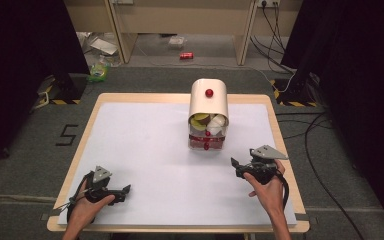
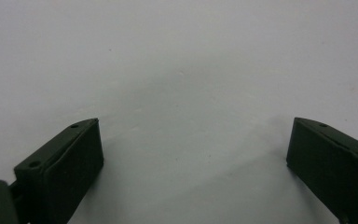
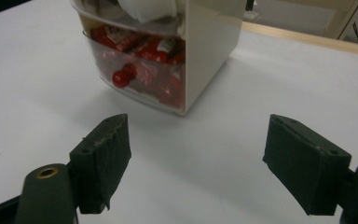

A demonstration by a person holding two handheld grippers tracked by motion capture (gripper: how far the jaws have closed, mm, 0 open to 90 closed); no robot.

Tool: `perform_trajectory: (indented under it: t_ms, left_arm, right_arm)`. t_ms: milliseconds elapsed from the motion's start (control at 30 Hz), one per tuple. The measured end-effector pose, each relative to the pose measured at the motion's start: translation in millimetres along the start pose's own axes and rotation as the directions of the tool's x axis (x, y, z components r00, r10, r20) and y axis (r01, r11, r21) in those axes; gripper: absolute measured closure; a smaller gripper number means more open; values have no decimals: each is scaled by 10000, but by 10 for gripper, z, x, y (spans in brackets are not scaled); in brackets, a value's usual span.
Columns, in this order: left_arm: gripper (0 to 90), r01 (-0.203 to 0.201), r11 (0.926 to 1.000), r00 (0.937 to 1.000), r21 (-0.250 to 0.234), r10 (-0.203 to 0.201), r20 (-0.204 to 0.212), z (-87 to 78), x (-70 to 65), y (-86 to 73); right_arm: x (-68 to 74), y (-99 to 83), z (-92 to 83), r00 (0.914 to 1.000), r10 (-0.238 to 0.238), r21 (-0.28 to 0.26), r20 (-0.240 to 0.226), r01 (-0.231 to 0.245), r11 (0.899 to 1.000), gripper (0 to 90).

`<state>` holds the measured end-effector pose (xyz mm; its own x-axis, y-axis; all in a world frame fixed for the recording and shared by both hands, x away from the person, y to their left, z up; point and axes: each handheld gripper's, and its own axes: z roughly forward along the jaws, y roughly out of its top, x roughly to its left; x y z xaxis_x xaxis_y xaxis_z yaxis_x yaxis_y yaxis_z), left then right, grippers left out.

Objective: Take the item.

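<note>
A cream drawer box (image 1: 209, 105) with a rounded top and a red knob stands at the back middle of the white mat (image 1: 145, 150). Its upper clear drawer holds white and yellow items. Its lower clear drawer (image 3: 142, 70) holds red packets and has a red knob (image 3: 122, 76). My right gripper (image 1: 235, 168) hovers right of and in front of the box, pointing at the lower drawer; its jaws (image 3: 196, 149) are open with nothing between them. My left gripper (image 1: 125, 192) rests near the front left of the mat, open (image 2: 193, 149) over bare mat.
The mat covers a wooden table (image 1: 275, 125) whose rim shows all around. On the floor beyond lie a red can (image 1: 186, 55), a green bundle (image 1: 98, 71) and cables (image 1: 310, 130). Black curtains hang on both sides.
</note>
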<state>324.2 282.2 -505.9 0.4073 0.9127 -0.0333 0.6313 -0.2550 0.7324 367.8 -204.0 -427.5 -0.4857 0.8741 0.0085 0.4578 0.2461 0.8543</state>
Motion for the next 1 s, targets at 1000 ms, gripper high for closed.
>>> perform_trajectory:
  t_ms: [1000]
  left_arm:
    - [29, 10, 10000, 10000, -2, -10, 10, 1, 0, 0]
  right_arm:
    - [245, 578, 79, 9970, -509, -1101, -578, 443, 9929, 265]
